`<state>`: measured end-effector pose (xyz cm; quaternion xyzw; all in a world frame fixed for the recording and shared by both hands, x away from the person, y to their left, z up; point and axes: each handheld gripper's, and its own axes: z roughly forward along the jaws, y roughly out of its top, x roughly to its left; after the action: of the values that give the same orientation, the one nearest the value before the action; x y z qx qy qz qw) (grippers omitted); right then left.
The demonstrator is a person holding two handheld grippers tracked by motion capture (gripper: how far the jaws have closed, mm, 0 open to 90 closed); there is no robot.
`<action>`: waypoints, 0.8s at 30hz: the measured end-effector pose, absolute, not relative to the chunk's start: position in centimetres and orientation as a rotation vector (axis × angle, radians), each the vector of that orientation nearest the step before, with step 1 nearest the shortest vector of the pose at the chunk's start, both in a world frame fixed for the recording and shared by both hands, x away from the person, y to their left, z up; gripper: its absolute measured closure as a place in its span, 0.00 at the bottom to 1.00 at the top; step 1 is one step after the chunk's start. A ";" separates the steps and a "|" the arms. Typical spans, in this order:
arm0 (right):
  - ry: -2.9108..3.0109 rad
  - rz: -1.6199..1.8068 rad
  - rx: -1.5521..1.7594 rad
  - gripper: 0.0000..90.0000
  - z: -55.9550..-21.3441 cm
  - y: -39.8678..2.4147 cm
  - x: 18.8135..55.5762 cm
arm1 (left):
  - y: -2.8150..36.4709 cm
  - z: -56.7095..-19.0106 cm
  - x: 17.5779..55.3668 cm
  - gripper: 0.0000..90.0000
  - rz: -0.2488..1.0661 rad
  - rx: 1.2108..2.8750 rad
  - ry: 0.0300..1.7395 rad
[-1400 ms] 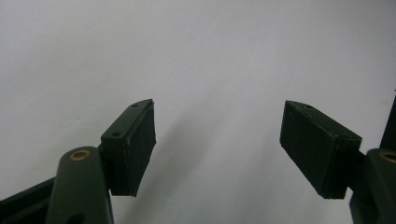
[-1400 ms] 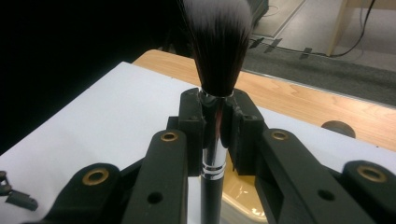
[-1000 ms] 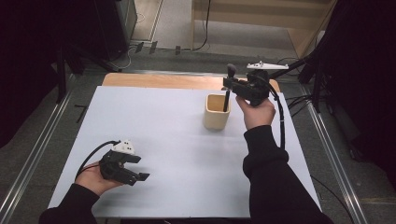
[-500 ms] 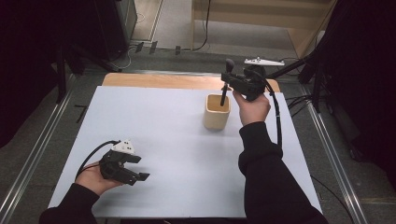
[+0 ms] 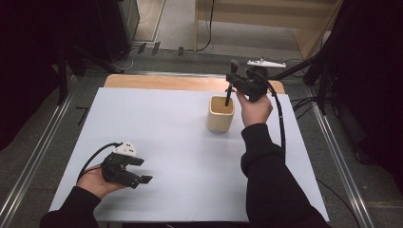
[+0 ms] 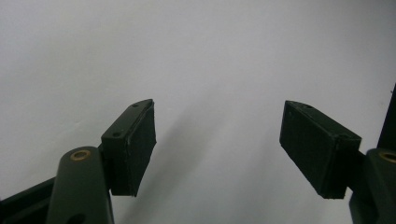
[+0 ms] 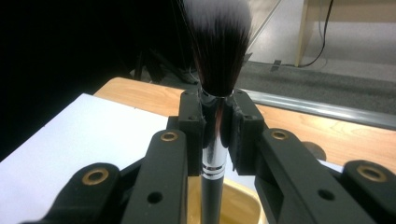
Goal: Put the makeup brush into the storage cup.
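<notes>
A makeup brush (image 7: 216, 60) with dark bristles and a silver ferrule stands upright in my right gripper (image 7: 215, 126), which is shut on its ferrule. In the high view the brush (image 5: 230, 90) has its handle end dipped into the cream cup (image 5: 220, 116) at the far right of the white mat, with the right gripper (image 5: 234, 80) above the cup's rim. The cup's yellow rim (image 7: 243, 196) shows below the jaws. My left gripper (image 5: 139, 171) rests near the front left of the mat, open and holding nothing. Its pads (image 6: 137, 144) stand wide apart over bare white surface.
A white mat (image 5: 171, 137) covers a wooden table whose far edge (image 5: 157, 81) is bare. Metal rails (image 5: 28, 156) run along both sides. A white bracket (image 5: 266, 62) sits beyond the table's far right. Cables trail from both grippers.
My right gripper has moved left and down over the cup, bringing the brush's handle end into it. The left gripper has stayed still.
</notes>
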<state>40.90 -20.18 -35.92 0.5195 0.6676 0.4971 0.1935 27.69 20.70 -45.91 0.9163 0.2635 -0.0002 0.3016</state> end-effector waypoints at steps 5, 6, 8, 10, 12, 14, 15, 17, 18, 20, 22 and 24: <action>1.885 1.374 1.447 0.87 -36.6 -19.5 41.2 | 20.7 -45.9 27.7 0.31 -0.002 2.429 0.699; 1.888 1.370 1.443 0.87 -36.7 -19.3 41.2 | 20.7 -45.9 27.7 0.31 -0.001 2.429 0.701; 1.898 1.365 1.438 0.87 -36.9 -19.0 41.3 | 20.8 -45.9 27.7 0.31 -0.004 2.425 0.703; 1.908 1.344 1.432 0.87 -37.1 -18.7 41.4 | 20.8 -45.9 27.7 0.31 -0.003 2.427 0.703; 1.910 1.327 1.428 0.87 -37.3 -18.5 41.4 | 20.8 -45.9 27.7 0.31 0.002 2.423 0.703; 1.924 1.321 1.438 0.87 -37.6 -18.5 41.6 | 20.9 -45.9 27.7 0.31 0.003 2.424 0.702; 1.928 1.318 1.443 0.87 -37.8 -18.4 41.6 | 20.9 -45.9 27.7 0.31 0.002 2.424 0.702; 1.931 1.315 1.446 0.87 -38.0 -18.4 41.6 | 20.9 -45.9 27.7 0.31 0.001 2.428 0.697; 1.932 1.313 1.450 0.87 -38.1 -18.4 41.7 | 20.9 -45.9 27.7 0.31 0.000 2.425 0.700; 1.930 1.314 1.459 0.87 -38.4 -18.5 41.7 | 20.9 -45.9 27.7 0.31 -0.001 2.427 0.697; 1.932 1.311 1.472 0.87 -38.7 -18.5 41.8 | 20.8 -45.9 27.7 0.31 -0.003 2.429 0.698; 1.933 1.314 1.482 0.87 -38.9 -18.6 41.9 | 20.8 -45.9 27.7 0.31 -0.004 2.430 0.699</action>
<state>41.92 -18.58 -38.90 0.5262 0.6864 0.4664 0.1857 27.69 20.81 -45.93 0.9163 0.2634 -0.0015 0.3018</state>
